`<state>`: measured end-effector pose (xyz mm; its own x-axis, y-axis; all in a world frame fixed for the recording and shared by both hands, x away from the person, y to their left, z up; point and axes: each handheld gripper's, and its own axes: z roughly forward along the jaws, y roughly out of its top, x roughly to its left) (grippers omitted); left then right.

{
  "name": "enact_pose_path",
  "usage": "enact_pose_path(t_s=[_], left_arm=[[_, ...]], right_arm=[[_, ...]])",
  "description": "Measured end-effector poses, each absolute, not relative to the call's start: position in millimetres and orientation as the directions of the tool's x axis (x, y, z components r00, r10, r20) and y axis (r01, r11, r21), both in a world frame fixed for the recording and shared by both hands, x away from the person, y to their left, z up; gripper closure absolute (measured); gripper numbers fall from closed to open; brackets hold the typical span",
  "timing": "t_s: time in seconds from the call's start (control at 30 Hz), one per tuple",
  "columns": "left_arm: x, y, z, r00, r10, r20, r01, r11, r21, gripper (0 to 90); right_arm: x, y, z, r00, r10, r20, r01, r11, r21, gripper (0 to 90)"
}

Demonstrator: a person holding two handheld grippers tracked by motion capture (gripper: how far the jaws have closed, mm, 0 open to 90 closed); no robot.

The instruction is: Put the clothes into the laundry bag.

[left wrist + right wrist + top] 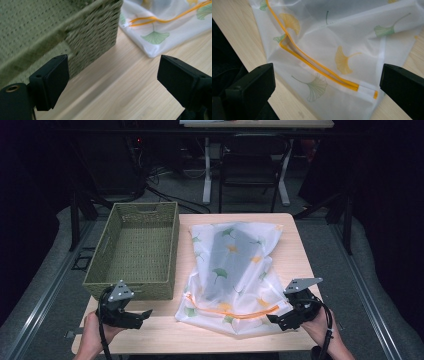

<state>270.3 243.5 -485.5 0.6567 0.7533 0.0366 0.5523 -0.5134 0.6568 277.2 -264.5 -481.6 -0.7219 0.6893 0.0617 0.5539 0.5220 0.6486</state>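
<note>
well, both tongs, left (146, 313) & right (272, 318), gape wide w/ nothing held; mesh bag (235, 270) bears no readable writing.

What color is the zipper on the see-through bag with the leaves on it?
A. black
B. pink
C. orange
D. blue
C: the zipper across the bag is bright orange, seen clearly in the right gripper view and in the high view.

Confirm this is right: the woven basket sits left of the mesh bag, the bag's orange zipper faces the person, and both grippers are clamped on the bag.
Not quite. Left gripper and right gripper stand open, off the mesh bag, as the high view shows. The woven basket and orange zipper are as stated.
</note>
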Motion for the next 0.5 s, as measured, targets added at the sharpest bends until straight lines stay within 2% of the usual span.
enact_pose_path(t_s=[0.2,0.33,0.5], left_arm=[[264,261,-497,0.612,0.791,0.020,0.599,-0.479,0.642,9.4],[262,267,-507,0.577,0.817,0.003,0.629,-0.447,0.637,7.6],[264,273,-516,0.553,0.833,-0.011,0.675,-0.441,0.591,3.9]], right_arm=[[265,-280,-487,-0.680,0.729,0.077,0.581,0.471,0.664,0.0],[257,-289,-495,-0.651,0.744,0.148,0.610,0.397,0.686,0.0],[253,-292,-495,-0.652,0.745,0.139,0.596,0.390,0.702,0.0]])
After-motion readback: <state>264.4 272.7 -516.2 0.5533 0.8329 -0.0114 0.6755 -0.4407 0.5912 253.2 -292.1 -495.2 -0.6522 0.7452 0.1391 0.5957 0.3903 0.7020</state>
